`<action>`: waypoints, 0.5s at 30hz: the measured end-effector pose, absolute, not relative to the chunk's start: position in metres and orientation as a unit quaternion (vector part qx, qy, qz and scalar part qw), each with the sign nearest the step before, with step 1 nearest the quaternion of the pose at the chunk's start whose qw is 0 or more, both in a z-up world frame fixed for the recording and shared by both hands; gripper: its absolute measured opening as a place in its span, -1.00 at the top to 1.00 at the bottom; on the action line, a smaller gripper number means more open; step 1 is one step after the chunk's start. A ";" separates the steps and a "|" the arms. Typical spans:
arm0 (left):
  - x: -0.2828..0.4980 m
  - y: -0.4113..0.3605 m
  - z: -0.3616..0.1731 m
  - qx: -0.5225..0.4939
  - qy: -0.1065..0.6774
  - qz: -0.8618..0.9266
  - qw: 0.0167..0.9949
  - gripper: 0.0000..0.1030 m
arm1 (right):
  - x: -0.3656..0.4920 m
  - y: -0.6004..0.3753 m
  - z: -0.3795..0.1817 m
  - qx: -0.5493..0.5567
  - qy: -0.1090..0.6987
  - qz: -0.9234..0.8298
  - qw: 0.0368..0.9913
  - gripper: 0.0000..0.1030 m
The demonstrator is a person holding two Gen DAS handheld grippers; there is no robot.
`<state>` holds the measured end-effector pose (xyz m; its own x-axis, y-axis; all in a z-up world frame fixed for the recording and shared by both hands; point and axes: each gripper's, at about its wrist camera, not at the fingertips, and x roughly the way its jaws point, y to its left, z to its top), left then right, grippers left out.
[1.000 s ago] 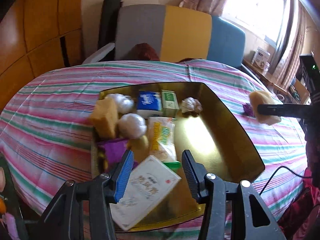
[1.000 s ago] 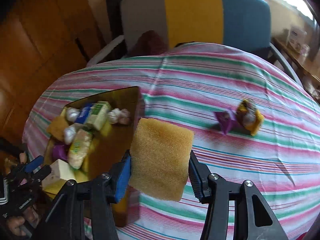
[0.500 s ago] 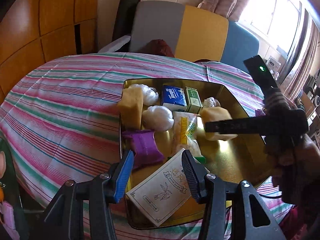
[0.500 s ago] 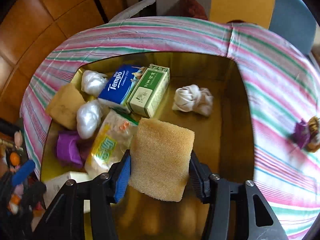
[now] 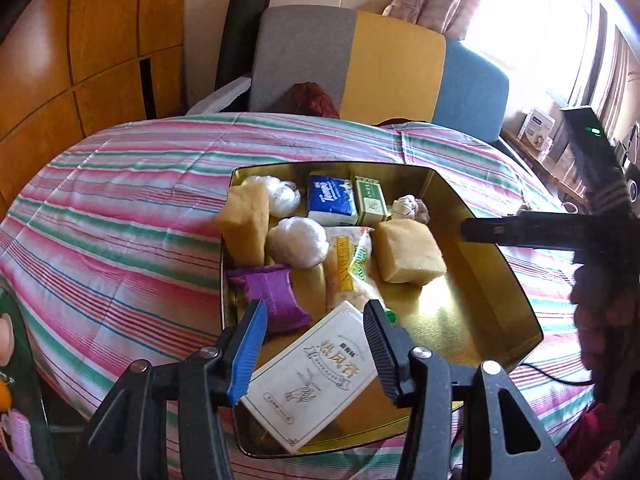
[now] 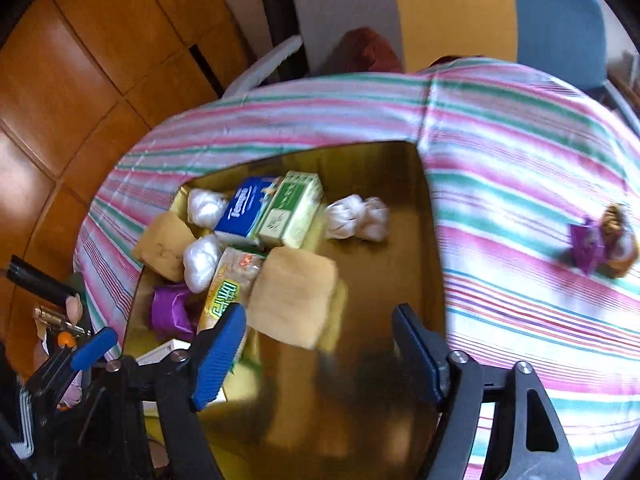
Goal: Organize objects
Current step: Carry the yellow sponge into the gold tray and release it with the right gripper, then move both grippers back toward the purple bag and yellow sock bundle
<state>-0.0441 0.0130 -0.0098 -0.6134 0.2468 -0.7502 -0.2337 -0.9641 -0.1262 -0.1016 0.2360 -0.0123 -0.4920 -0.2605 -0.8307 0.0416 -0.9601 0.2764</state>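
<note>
Sponge [image 6: 294,296] drops into the tray [image 6: 430,264] as my right gripper [image 6: 320,356] has just sprung open; left gripper [image 5: 316,344] open, idle; purple packet [image 6: 586,246] next.

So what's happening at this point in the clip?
A person with a gripper in each hand is sorting small items into a gold tray. The right gripper has just been opening and the yellow sponge now lies in the tray, free of it. The left gripper hovers open above a white box.
</note>
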 end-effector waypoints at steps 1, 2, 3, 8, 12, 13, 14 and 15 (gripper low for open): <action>-0.043 0.015 -0.008 -0.417 -0.004 0.899 0.134 0.02 | -0.097 0.242 -0.008 0.490 -0.111 -0.860 0.083 -0.54; -0.042 0.017 -0.007 -0.416 -0.002 0.899 0.136 0.02 | -0.092 0.249 -0.003 0.485 -0.114 -0.864 0.078 -0.55; -0.041 0.019 -0.006 -0.415 0.001 0.899 0.138 0.02 | -0.086 0.258 0.001 0.478 -0.119 -0.867 0.074 -0.55; -0.037 0.031 -0.001 -0.411 0.015 0.900 0.148 0.02 | -0.059 0.307 0.014 0.459 -0.132 -0.878 0.033 -0.58; -0.033 0.042 0.001 -0.409 0.027 0.898 0.157 0.02 | -0.043 0.351 0.012 0.459 -0.142 -0.877 -0.014 -0.58; -0.033 0.046 0.002 -0.409 0.030 0.898 0.159 0.02 | -0.040 0.362 0.010 0.460 -0.143 -0.876 -0.026 -0.58; -0.032 0.050 0.003 -0.409 0.034 0.898 0.162 0.02 | -0.035 0.374 0.009 0.459 -0.145 -0.876 -0.038 -0.58; -0.031 0.053 0.003 -0.409 0.037 0.897 0.164 0.02 | -0.031 0.385 0.009 0.458 -0.146 -0.875 -0.051 -0.58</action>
<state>-0.0310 0.0533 0.0027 -0.6122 0.2641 -0.7453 -0.3246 -0.9434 -0.0676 -0.0311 0.3853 0.0086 -0.5747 -0.0444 -0.8171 -0.2224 -0.9525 0.2082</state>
